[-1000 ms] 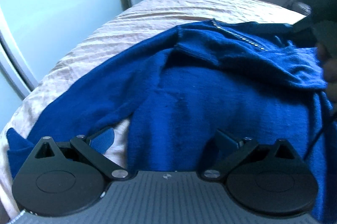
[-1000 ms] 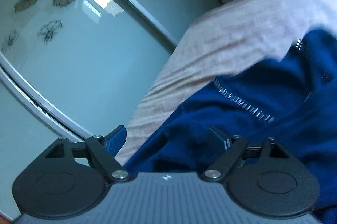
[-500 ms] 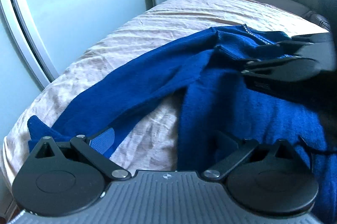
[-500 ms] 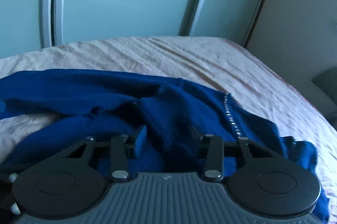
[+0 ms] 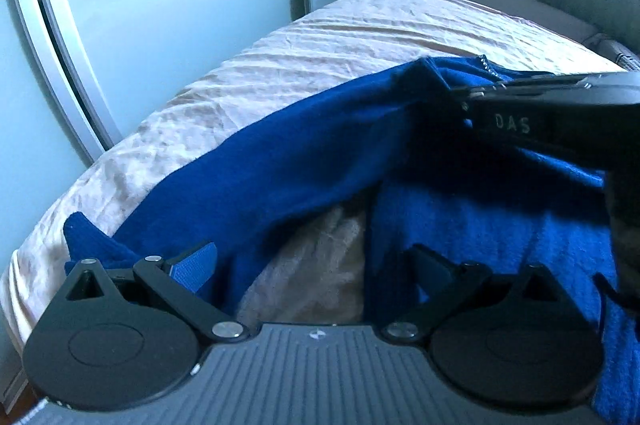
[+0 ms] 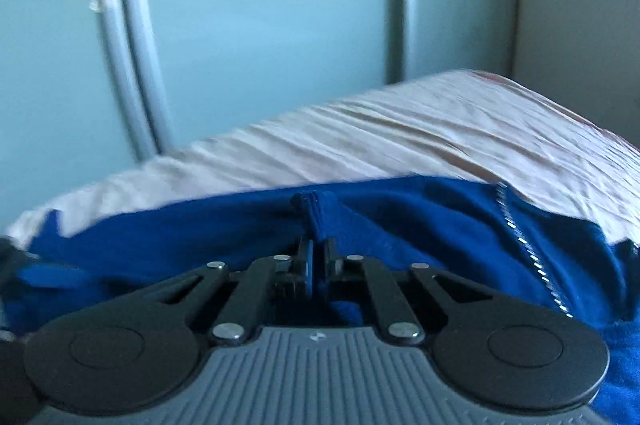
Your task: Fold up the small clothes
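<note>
In the left wrist view, our left gripper held its fingers wide apart, nothing between them, low in the frame above a blue sweater spread across a bed. Our right gripper reached in from the right edge. In the right wrist view, its fingers had just closed, pinching a raised fold of the sweater at frame centre.

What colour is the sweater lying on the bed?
Deep blue sweater, clearest in the left wrist view.
</note>
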{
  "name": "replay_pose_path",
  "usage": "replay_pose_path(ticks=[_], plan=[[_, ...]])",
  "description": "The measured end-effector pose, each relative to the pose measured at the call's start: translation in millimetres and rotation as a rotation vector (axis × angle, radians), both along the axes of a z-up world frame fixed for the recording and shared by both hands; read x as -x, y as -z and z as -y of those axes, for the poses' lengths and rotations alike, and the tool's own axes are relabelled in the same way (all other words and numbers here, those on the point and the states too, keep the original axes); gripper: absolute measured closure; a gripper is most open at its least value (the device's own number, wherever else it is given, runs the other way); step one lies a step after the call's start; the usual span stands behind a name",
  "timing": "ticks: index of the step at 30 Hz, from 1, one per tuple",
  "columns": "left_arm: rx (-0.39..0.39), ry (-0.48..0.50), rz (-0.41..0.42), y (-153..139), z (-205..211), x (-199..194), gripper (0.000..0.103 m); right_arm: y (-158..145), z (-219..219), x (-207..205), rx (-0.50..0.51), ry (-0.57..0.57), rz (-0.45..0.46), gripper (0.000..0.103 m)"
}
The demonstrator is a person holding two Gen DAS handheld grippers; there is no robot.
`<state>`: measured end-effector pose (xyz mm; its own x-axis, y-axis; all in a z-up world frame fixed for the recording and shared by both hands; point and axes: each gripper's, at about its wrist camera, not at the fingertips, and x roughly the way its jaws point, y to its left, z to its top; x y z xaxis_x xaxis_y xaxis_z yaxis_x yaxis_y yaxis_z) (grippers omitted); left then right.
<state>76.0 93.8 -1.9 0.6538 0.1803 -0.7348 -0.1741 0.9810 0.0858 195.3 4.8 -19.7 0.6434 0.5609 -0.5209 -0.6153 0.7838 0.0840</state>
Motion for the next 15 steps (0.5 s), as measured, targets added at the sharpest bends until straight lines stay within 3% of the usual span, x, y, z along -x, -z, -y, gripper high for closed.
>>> replay_pose_path(ticks=[6, 8, 12, 14, 15], plan=[[-0.02, 0.007, 0.001, 0.7, 3.4, 3.0, 0.0, 13.6, -1.1, -7.8, -0.019, -0.081, -0.136, 0.089], [-0.017, 0.004, -0.002, 1.2, 2.9, 2.9, 0.0, 13.2, 9.7, -3.3, -0.056, -0.05, -0.145, 0.089], [-0.012, 0.0, -0.002, 1.4, 4.0, 4.2, 0.0, 6.6, 46.0, -1.2, -0.227, -0.013, -0.183, 0.086], [-0.011, 0.005, -0.003, 1.5, 6.7, 5.0, 0.0, 12.9, 53.5, -8.6, -0.225, 0.03, -0.237, 0.08], [-0.012, 0.008, -0.004, 1.6, 7.9, 5.9, 0.0, 18.5, 52.7, -13.3, -0.178, 0.064, -0.256, 0.079]])
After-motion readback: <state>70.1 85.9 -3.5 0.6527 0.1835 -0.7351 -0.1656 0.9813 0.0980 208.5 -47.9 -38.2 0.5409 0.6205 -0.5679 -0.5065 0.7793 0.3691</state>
